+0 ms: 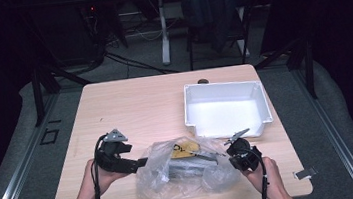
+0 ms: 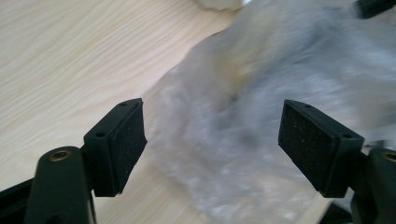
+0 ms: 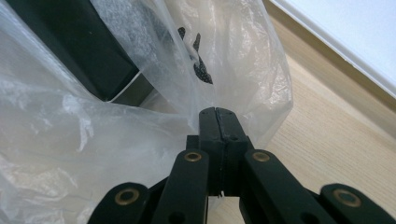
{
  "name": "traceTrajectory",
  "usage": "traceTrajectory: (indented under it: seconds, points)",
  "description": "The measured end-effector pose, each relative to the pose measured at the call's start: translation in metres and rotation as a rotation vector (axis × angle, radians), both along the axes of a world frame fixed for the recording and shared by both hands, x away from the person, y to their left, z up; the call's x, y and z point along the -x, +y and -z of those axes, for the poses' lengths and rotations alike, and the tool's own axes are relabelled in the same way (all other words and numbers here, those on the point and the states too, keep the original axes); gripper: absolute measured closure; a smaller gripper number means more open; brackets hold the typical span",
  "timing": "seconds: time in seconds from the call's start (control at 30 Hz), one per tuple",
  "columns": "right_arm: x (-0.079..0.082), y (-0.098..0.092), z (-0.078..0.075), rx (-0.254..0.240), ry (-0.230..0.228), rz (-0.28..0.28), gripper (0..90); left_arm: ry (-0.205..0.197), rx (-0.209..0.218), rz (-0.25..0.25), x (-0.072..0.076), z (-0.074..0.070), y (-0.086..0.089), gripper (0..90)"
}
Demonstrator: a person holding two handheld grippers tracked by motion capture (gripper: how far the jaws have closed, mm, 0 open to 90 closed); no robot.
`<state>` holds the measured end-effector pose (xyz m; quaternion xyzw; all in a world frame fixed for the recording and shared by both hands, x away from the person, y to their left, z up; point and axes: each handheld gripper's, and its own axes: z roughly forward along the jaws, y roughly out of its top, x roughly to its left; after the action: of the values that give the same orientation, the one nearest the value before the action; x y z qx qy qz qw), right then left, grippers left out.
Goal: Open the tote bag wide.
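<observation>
The left gripper (image 1: 139, 164) was held level with jaws spread at the plastic bag (image 1: 185, 171); the right gripper (image 3: 218, 116) was clamped on the bag, laid lengthwise across the table (image 1: 130, 105).

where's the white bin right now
In the high view the white bin sits on the table's far right part, just beyond the plastic bag and the right gripper.

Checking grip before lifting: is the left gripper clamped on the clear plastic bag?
No, the left gripper's jaws stand wide apart around the clear plastic bag.
</observation>
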<state>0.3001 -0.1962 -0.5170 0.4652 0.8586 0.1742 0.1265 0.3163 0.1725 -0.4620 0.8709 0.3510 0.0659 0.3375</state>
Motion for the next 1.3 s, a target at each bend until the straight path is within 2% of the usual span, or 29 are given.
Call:
traceTrajectory:
  seconds: [0.07,0.13,0.17,0.23,0.3,0.37,0.4,0.43,0.47,0.53,0.57,0.6,0.63,0.7,0.8,0.87,0.93,0.97,1.0,1.03,1.07,1.17,1.3]
  points:
    - [0.001,0.001,-0.001,-0.014,-0.007,-0.004,90.0,0.012,-0.018,0.028,0.002,0.004,-0.013,22.2]
    - [0.002,0.002,-0.003,-0.017,-0.007,-0.014,90.0,0.005,-0.049,0.036,-0.002,0.014,-0.022,25.5]
    - [0.003,0.004,-0.002,-0.023,-0.016,-0.012,90.0,0.008,-0.054,0.037,-0.004,0.019,-0.024,32.2]
    - [0.003,0.004,-0.002,-0.027,-0.023,-0.008,90.0,0.032,-0.06,0.044,-0.009,0.032,-0.028,54.8]
    - [0.003,0.004,-0.002,-0.029,-0.022,-0.02,90.0,0.036,-0.095,0.04,-0.011,0.042,-0.03,73.8]
    - [0.004,0.004,-0.002,-0.033,-0.023,-0.028,90.0,0.051,-0.102,0.038,-0.015,0.05,-0.028,86.4]
    - [0.004,0.003,-0.003,-0.03,-0.02,-0.039,90.0,0.049,-0.119,0.032,-0.015,0.053,-0.028,88.9]
    - [0.005,0.005,-0.001,-0.067,-0.036,-0.022,90.0,0.049,-0.132,0.032,-0.016,0.056,-0.027,89.4]
    - [0.004,0.005,-0.001,-0.056,-0.036,-0.026,90.0,0.048,-0.137,0.028,-0.017,0.059,-0.026,89.8]
    - [0.004,0.004,-0.002,-0.046,-0.018,-0.038,90.0,0.052,-0.179,0.022,-0.019,0.066,-0.025,90.0]
    - [0.004,0.005,0.001,-0.05,-0.029,-0.029,90.0,0.052,-0.2,0.018,-0.021,0.069,-0.024,90.0]
    - [0.004,0.005,0.0,-0.024,-0.012,-0.044,90.0,0.051,-0.211,0.007,-0.022,0.073,-0.023,90.0]
    - [0.003,0.005,0.002,-0.021,-0.014,-0.041,90.0,0.051,-0.221,0.004,-0.024,0.075,-0.022,90.0]
    - [0.002,0.006,0.004,-0.023,-0.007,-0.035,90.0,0.032,-0.266,-0.007,-0.025,0.079,-0.022,90.0]
    - [-0.001,0.004,0.007,0.005,0.001,-0.024,90.0,-0.022,-0.338,-0.028,-0.027,0.084,-0.022,90.0]
    - [-0.003,0.003,0.008,-0.001,0.016,-0.023,90.0,-0.013,-0.323,-0.037,-0.03,0.086,-0.018,90.0]
    - [-0.002,0.004,0.008,-0.001,0.007,-0.023,90.0,0.004,-0.299,-0.033,-0.032,0.084,-0.015,87.1]
    - [-0.001,0.005,0.009,-0.02,-0.002,-0.018,90.0,0.011,-0.286,-0.041,-0.033,0.08,-0.012,79.5]
    - [-0.001,0.005,0.007,-0.013,0.007,-0.034,90.0,0.03,-0.273,-0.057,-0.034,0.076,-0.009,61.6]
    - [0.0,0.004,0.006,-0.002,0.004,-0.034,90.0,0.036,-0.249,-0.06,-0.035,0.071,-0.005,52.4]
    - [0.001,0.005,0.007,-0.025,-0.004,-0.027,90.0,0.044,-0.222,-0.065,-0.036,0.065,0.001,46.8]
    - [0.001,0.003,0.005,-0.01,0.001,-0.034,90.0,0.049,-0.167,-0.099,-0.036,0.05,0.016,36.5]
    - [0.001,0.003,0.003,-0.019,-0.005,-0.039,90.0,0.054,-0.149,-0.136,-0.036,0.038,0.031,30.6]
